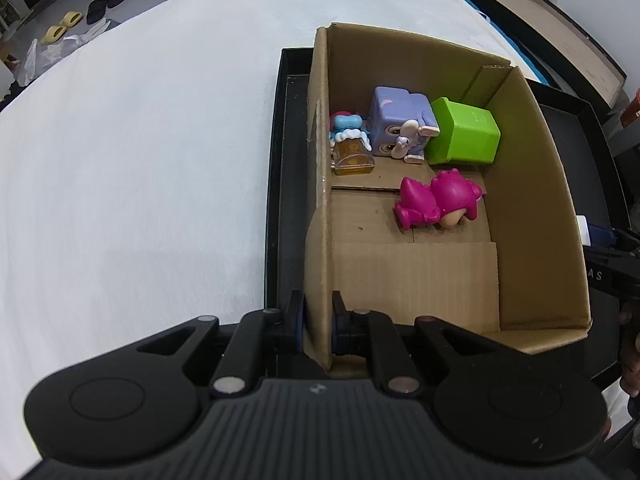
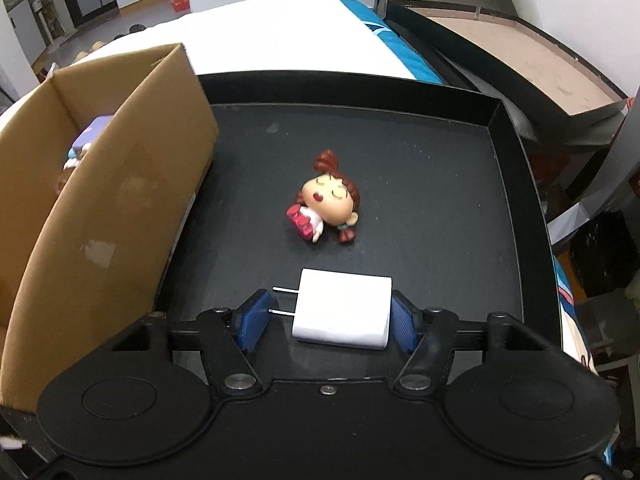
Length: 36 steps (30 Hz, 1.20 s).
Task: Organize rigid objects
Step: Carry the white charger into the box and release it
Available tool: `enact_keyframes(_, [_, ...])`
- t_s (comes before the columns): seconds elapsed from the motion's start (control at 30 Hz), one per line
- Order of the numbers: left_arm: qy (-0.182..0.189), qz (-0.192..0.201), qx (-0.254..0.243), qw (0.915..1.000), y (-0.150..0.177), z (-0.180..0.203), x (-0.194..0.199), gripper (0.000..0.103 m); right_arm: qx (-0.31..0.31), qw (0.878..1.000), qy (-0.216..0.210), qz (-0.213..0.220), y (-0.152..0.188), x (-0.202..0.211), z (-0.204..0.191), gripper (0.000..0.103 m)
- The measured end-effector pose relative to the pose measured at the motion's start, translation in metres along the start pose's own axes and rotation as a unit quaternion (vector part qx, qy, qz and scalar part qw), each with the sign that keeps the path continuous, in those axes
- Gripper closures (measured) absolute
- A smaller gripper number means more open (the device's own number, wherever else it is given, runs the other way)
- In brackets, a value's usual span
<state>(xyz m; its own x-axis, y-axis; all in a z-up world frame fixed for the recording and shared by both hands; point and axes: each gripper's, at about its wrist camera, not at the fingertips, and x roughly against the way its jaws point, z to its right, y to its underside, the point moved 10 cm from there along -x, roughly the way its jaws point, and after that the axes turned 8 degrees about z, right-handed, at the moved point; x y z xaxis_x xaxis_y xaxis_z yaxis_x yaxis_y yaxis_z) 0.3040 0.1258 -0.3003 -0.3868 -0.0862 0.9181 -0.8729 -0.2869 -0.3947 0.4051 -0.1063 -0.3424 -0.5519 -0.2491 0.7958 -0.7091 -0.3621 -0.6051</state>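
Note:
My left gripper (image 1: 318, 320) is shut on the left wall of the cardboard box (image 1: 318, 200), one finger on each side. Inside the box lie a magenta figurine (image 1: 436, 202), a green cube (image 1: 464, 134), a purple block toy (image 1: 400, 126) and an amber bottle toy (image 1: 352, 148). My right gripper (image 2: 328, 318) is open around a white charger plug (image 2: 344, 310) that rests on the black tray (image 2: 508, 184); its right pad (image 2: 402, 322) touches the plug, the left pad stands by the prongs. A brown-haired doll figurine (image 2: 330, 202) lies beyond the plug.
The cardboard box (image 2: 112, 200) stands on the tray's left part. The tray rests on a white bed sheet (image 1: 140, 160). A second black tray with a brown base (image 2: 520, 52) lies at the far right. Shoes (image 1: 96, 10) lie on the floor beyond the bed.

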Motion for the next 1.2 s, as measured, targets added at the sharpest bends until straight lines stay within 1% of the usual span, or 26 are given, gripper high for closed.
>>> enact_keyframes(0.17, [0.002, 0.000, -0.004, 1.0000, 0.000, -0.001, 0.000, 0.092, -0.011, 1.000, -0.008, -0.017, 0.005, 0.005, 0.003, 0.042])
enact_keyframes(0.23, [0.002, 0.000, -0.004, 1.0000, 0.000, 0.000, -0.001, 0.092, -0.009, 1.000, -0.003, -0.017, 0.004, 0.011, 0.004, 0.042])
enact_keyframes(0.3, [0.003, 0.001, -0.004, 1.0000, 0.000, 0.000, -0.001, 0.092, -0.008, 1.000, -0.001, -0.010, -0.001, 0.020, 0.005, 0.042])
enact_keyframes(0.37, [0.005, 0.002, -0.003, 1.0000, 0.000, 0.000, 0.000, 0.092, -0.010, 1.000, -0.009, -0.004, -0.006, 0.027, 0.004, 0.042])
enact_keyframes(0.73, [0.018, 0.007, 0.004, 0.9998, 0.001, -0.005, 0.002, 0.091, -0.015, 1.000, 0.000, 0.010, -0.026, 0.054, 0.007, 0.042])
enact_keyframes(0.93, [0.023, 0.009, 0.010, 0.9996, 0.001, -0.006, 0.004, 0.091, -0.017, 0.999, 0.000, 0.028, -0.045, 0.074, 0.000, 0.042])
enact_keyframes(1.2, [0.031, 0.009, 0.014, 0.9994, 0.001, -0.007, 0.002, 0.091, -0.030, 0.999, -0.010, 0.044, -0.068, 0.087, -0.011, 0.042])
